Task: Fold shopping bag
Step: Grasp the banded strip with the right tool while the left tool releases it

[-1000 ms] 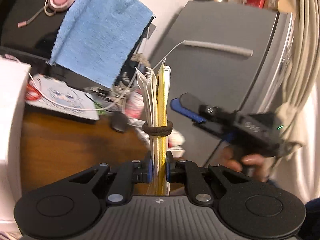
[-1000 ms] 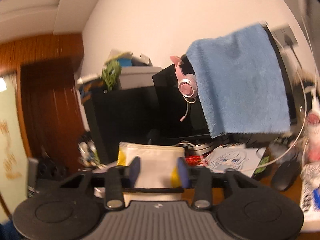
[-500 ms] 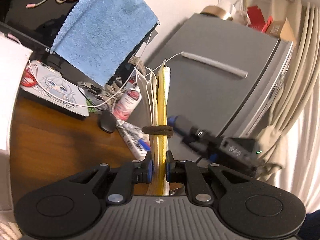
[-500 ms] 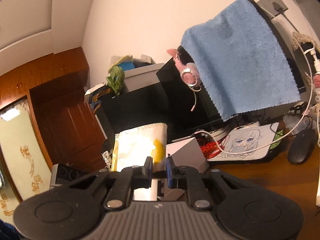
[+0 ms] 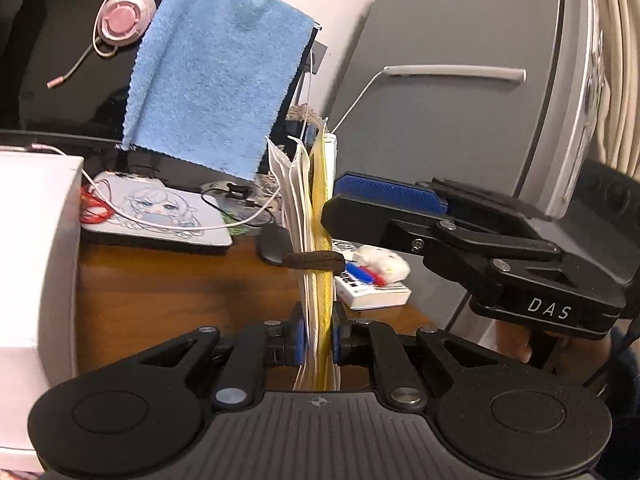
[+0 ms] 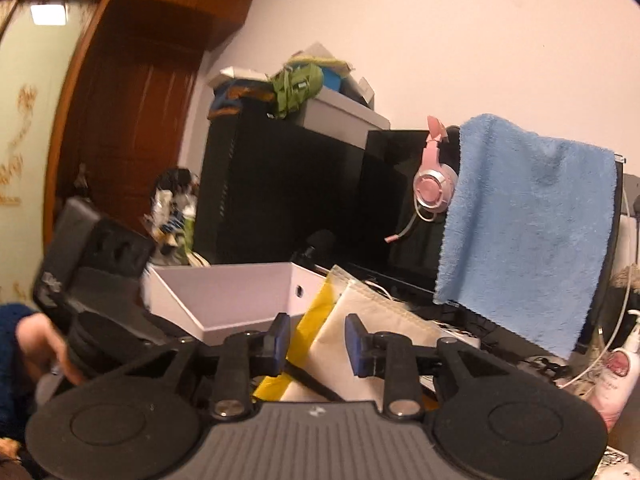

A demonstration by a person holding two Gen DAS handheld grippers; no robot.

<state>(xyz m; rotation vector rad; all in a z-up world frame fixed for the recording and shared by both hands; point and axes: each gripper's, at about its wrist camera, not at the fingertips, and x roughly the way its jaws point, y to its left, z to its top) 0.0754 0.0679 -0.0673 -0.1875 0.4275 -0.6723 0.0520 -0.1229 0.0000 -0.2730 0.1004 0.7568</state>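
Observation:
The folded shopping bag (image 5: pixel 316 208) stands upright and edge-on, in white and yellow layers. A dark elastic band (image 5: pixel 316 261) is wrapped round its middle. My left gripper (image 5: pixel 317 340) is shut on the bag's lower end. My right gripper (image 5: pixel 340 208) reaches in from the right, its tip just beside the bag above the band. In the right wrist view the bag (image 6: pixel 360 332) shows its flat cream and yellow face, tilted. It lies between and beyond the opening jaws of the right gripper (image 6: pixel 317 340), whose pads do not press on it. A hand holds the left gripper (image 6: pixel 100 280) at the left.
A blue towel (image 5: pixel 216 80) and a pink headset (image 5: pixel 124 16) hang on a black monitor at the back. On the wooden desk (image 5: pixel 168 280) stand a white box (image 5: pixel 36 240), a printed mouse pad (image 5: pixel 160 212) and cables. A grey fridge (image 5: pixel 460 120) rises on the right.
The right gripper rolled and swung in close beside the bag. Its jaws narrowed, then widened again. The left gripper kept its grip and turned a little.

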